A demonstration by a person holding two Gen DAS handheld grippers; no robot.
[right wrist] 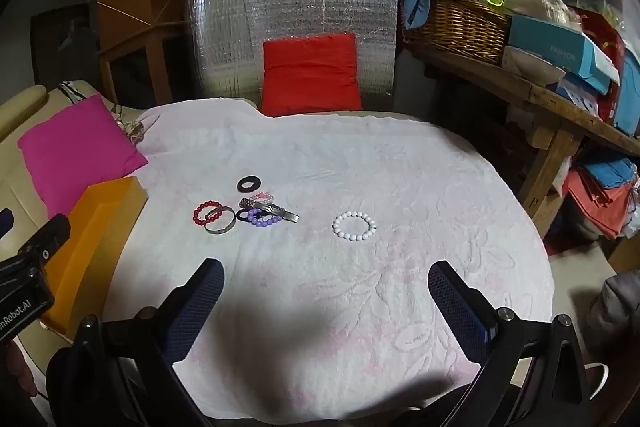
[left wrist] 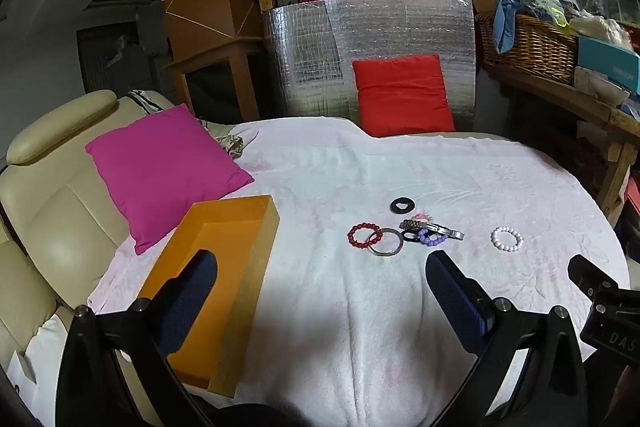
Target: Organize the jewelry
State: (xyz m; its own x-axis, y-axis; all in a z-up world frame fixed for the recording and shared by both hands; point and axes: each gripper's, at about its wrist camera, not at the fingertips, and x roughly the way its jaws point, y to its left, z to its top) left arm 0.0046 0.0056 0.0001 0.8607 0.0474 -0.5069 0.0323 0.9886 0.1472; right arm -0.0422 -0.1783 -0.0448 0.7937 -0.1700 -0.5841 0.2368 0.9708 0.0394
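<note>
Both tools hover w/ jaws wide apart, nothing btwn them: left tool [left wrist: 320, 291] nearest the orange box [left wrist: 224, 267], right tool [right wrist: 326, 303] further from it, over bare white blanket [right wrist: 400, 187]. Neither touches any jewelry yet.

Landmark = orange box, open top, on the blanket's edge next to the pink cushion [left wrist: 160, 171]. Prob. the destination bin, which would explain why it sits open-side up and w/in reach of the left tool; it looks empty, but part of the floor is hidden by the tool finger [left wrist: 188, 303].

Jewelry lies just beyond the box, away from the cushion:
- red bead bracelet [left wrist: 362, 235], closest to the box, overlapped by the metal bangle [left wrist: 386, 242]
- next out: a tangle of watch [left wrist: 432, 227], purple bead bracelet [left wrist: 431, 238], a black ring under them, something pink and small behind – can't tell what
- black disc-like ring [left wrist: 402, 205] behind the tangle, apart from it
- white bead bracelet [right wrist: 355, 225] furthest from the box, alone, roughly ahead of the right tool

Judgement: nothing sorted yet. The lone white bracelet looks the easiest first grab; the tangle will need separating.

Hard to read: how many items are in the tangle, whether the watch strap is threaded thru anything. The lower blanket is in shadow.
</note>
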